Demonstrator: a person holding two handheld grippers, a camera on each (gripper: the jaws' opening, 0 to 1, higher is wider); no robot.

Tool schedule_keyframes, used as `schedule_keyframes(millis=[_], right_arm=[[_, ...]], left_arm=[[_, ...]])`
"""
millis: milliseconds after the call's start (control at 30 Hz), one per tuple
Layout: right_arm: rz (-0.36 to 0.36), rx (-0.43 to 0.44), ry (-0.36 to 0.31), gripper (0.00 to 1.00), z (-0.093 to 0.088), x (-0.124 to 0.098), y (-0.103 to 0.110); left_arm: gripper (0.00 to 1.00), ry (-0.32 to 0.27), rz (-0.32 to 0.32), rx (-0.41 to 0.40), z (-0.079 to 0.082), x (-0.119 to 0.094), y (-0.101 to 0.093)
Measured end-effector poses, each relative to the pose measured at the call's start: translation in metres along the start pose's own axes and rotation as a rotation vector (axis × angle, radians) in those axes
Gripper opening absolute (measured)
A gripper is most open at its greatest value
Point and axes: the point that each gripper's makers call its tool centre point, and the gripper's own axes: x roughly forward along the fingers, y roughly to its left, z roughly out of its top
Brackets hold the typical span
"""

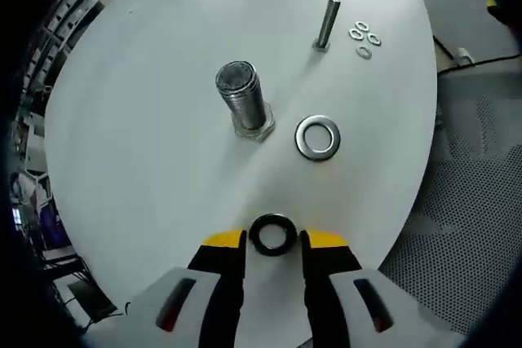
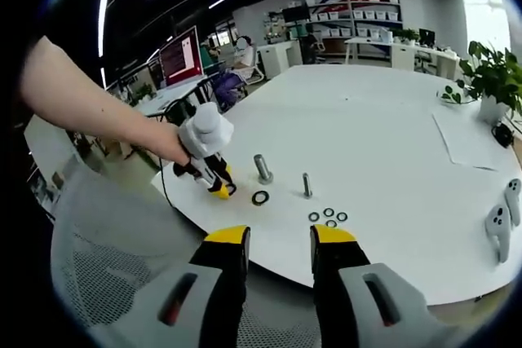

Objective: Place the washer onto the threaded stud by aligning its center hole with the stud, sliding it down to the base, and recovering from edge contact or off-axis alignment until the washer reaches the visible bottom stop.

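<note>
— Washer (image 1: 272,235) looks like a dark, stiff metal ring: light, thin and probably slick. Where is it?

— Between the yellow tips of the left gripper (image 1: 273,239), near the close edge of the white table (image 1: 139,79). The jaws stand about as wide as the ring; whether they pinch it, I cannot tell.

— And the target?

— The thick stud (image 1: 243,95) stands upright on its nut, farther in. A shiny washer (image 1: 318,137) lies flat just right of it; a thin bolt (image 1: 327,24) and four small washers (image 1: 364,38) sit beyond.

— Best hold?

— Across the outer rim, I'd judge, hole left clear.

— Right gripper (image 2: 278,238)?

— Jaws apart, empty, held back off the table.
</note>
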Motion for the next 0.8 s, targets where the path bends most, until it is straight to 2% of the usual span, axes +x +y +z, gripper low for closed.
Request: schedule_keyframes(millis=[100, 133, 233, 367, 800], right_arm=[[0.002, -0.001, 0.002, 0.32, -0.0002, 0.0001, 0.0005], [0.003, -0.002, 0.003, 0.32, -0.0003, 0.0002, 0.0007], [0.004, -0.002, 0.005, 0.32, -0.0004, 0.0004, 0.0008], [0.004, 0.0, 0.001, 0.32, 0.0002, 0.0003, 0.0007], [0.002, 0.002, -0.004, 0.32, 0.001, -0.0002, -0.0002]], left_arm=[[0.21, -0.003, -0.008, -0.019, -0.0017, -0.0005, 0.0031], [0.2, -0.014, -0.005, -0.052, -0.0001, -0.0008, 0.0021], [0.2, -0.005, 0.006, -0.041, 0.001, -0.0019, -0.0009], [0.19, -0.008, 0.013, -0.076, -0.0005, -0.0024, 0.0013], [0.18, -0.023, 0.02, -0.078, -0.0034, -0.0045, 0.0025]])
